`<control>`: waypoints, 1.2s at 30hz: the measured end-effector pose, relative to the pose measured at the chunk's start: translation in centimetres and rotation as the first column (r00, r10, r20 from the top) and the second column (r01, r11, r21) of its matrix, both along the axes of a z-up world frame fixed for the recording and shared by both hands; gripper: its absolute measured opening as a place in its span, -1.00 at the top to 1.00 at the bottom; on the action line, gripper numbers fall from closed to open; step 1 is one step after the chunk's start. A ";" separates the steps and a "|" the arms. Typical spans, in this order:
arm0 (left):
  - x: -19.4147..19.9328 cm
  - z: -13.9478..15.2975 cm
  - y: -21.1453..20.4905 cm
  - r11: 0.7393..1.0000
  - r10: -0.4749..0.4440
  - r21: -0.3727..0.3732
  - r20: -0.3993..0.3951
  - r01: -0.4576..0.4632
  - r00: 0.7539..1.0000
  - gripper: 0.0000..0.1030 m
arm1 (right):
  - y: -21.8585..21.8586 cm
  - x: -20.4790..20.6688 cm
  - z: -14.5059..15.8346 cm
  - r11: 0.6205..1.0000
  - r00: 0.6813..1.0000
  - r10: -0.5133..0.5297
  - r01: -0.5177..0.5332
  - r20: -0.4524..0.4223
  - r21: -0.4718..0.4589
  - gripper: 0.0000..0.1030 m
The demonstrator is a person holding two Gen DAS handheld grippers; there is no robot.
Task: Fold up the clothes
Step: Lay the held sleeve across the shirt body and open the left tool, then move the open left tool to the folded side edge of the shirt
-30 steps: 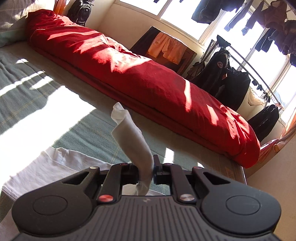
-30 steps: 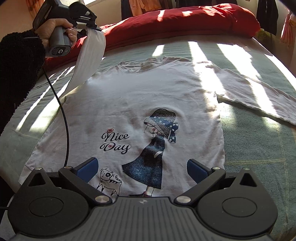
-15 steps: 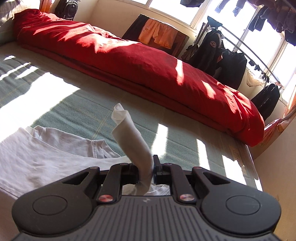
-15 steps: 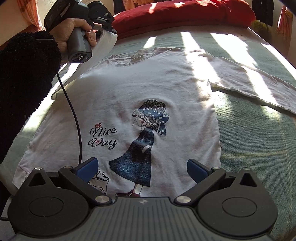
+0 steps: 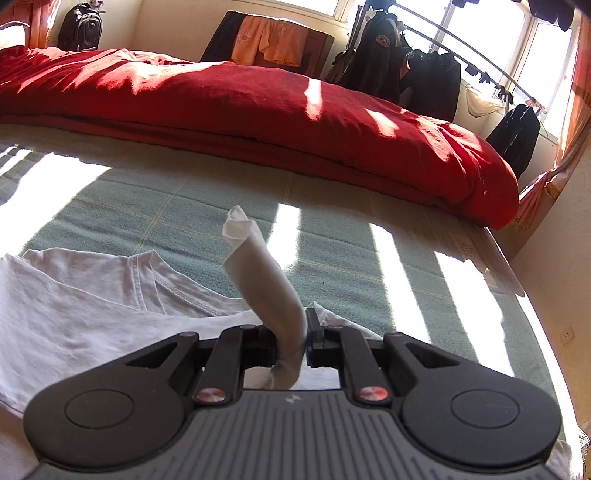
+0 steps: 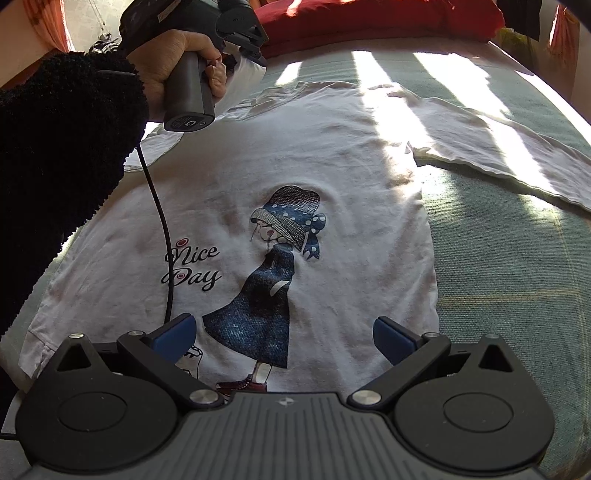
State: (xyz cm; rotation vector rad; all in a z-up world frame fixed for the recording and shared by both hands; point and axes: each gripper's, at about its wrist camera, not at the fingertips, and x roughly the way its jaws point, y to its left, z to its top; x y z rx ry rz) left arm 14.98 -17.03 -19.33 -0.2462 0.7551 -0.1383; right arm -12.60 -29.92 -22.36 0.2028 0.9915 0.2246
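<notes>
1. Setting: a bedroom in a home, sunlit.
2. Bed [image 5: 166,206]: a wide surface under a green checked cover took up most of both views.
3. Red duvet [image 5: 258,110]: lay bunched along the bed's far side.
4. Clothes rail [image 5: 480,62]: stood by the windows [image 5: 546,55], hung with dark jackets [image 5: 384,51].
5. Orange garment [image 5: 273,40]: was draped over dark furniture.
6. Black backpack [image 5: 79,27]: sat in the corner.

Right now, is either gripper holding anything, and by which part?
The left gripper pinches the white shirt's sleeve end; the right gripper is open, empty.
</notes>
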 end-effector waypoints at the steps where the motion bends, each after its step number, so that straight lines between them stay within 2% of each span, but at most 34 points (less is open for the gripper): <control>1: 0.0 -0.2 -0.2 1.000 -0.004 0.008 -0.002 0.004 1.000 0.78 | 0.0 0.0 0.0 1.000 1.000 0.001 -0.001 -0.001 0.000 -1.00; 17: -1.3 -1.8 -3.5 0.983 -0.130 0.127 -0.010 0.131 0.991 0.77 | -0.1 0.3 -0.7 1.000 1.000 -0.016 0.016 -0.022 -0.001 -1.00; 21: -1.8 -1.7 -3.9 0.975 -0.155 0.157 -0.031 0.158 0.987 0.66 | -0.1 0.3 -0.5 1.000 0.999 -0.025 0.025 -0.024 -0.002 -1.00; 22: -2.0 -1.6 -3.8 0.973 -0.162 0.161 -0.028 0.164 0.986 0.57 | -0.1 0.2 -0.4 1.000 0.999 -0.028 0.028 -0.024 -0.002 -1.00; 27: -3.3 0.0 -3.5 0.964 -0.202 0.175 -0.003 0.199 0.979 0.37 | 0.1 -0.1 0.4 0.999 0.999 -0.037 0.037 -0.009 -0.007 -1.00; 32: -4.9 1.5 -3.0 0.946 -0.260 0.202 0.001 0.255 0.966 0.35 | 0.8 -0.4 1.6 1.000 0.999 -0.031 0.031 0.009 0.001 -1.00; 36: -6.0 2.3 -1.8 0.941 -0.275 0.203 -0.004 0.270 0.961 0.35 | 1.2 -0.9 2.7 0.999 0.999 -0.036 0.036 0.033 -0.004 -1.00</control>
